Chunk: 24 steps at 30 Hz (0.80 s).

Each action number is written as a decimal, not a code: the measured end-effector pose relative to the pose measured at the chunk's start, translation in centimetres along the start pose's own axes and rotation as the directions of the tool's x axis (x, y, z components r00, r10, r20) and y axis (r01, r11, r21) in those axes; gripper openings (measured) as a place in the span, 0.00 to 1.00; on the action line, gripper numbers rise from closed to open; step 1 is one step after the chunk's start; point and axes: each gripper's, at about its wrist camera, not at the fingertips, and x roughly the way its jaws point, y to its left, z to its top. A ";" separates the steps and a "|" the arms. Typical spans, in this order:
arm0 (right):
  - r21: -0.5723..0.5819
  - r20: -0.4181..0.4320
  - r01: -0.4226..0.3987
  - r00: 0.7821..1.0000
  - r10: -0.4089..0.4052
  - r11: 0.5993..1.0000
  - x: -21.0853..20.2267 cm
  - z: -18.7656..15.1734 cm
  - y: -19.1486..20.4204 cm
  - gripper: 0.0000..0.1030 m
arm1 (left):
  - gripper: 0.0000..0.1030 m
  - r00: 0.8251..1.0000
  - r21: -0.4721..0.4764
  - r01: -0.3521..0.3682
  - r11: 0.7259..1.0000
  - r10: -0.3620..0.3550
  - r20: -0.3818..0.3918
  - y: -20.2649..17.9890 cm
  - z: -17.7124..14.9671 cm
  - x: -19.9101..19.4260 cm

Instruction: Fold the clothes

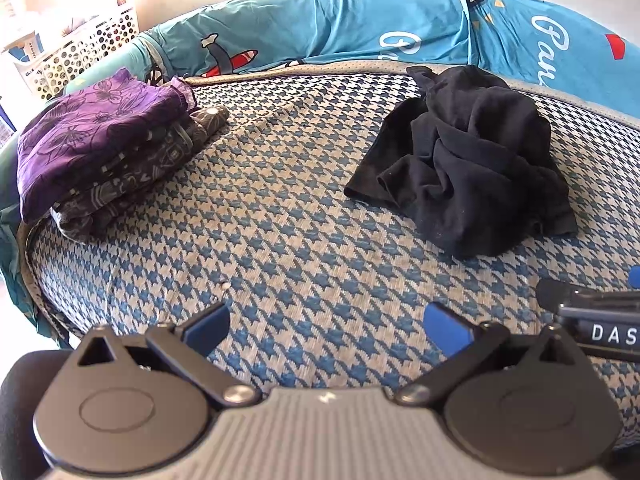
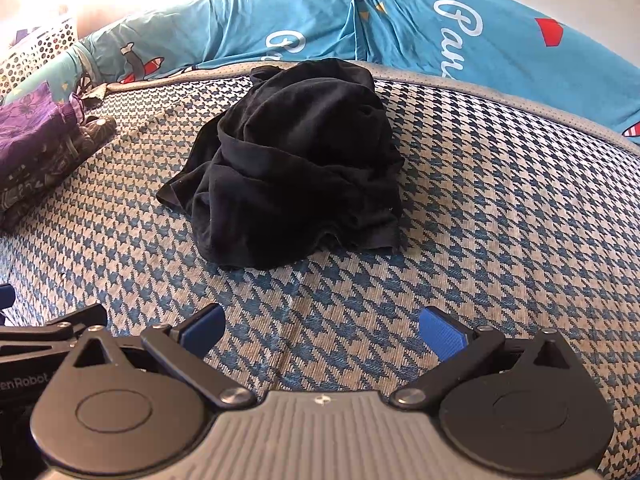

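Note:
A crumpled black garment (image 1: pixel 464 160) (image 2: pixel 296 160) lies in a heap on the blue-and-white houndstooth mattress (image 1: pixel 280 248) (image 2: pixel 500 220). At the left sits a folded stack of clothes (image 1: pixel 100 152) (image 2: pixel 36 152), purple floral on top and dark patterned pieces below. My left gripper (image 1: pixel 326 330) hovers open over bare mattress, well short of the heap, which lies ahead to its right. My right gripper (image 2: pixel 322 330) is open too, with the heap straight ahead and nothing between its fingers. Part of the right gripper (image 1: pixel 600 320) shows at the left wrist view's right edge.
A teal printed sheet or duvet (image 1: pixel 360 24) (image 2: pixel 440 28) is bunched along the mattress's far edge. A white perforated laundry basket (image 1: pixel 76 52) (image 2: pixel 36 48) stands beyond the far left corner. The mattress edge drops off at the left.

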 end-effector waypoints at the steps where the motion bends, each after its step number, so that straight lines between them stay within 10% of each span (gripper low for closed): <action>1: 0.001 0.000 0.000 1.000 0.000 1.000 0.0 0.0 0.0 1.00 | 1.00 1.000 0.000 0.000 1.000 0.000 -0.001 0.0 0.0 0.0; 24: 0.004 -0.011 0.011 1.000 -0.011 1.000 0.2 0.0 -0.2 1.00 | 1.00 1.000 0.023 0.006 1.000 -0.006 0.003 -0.5 0.0 0.1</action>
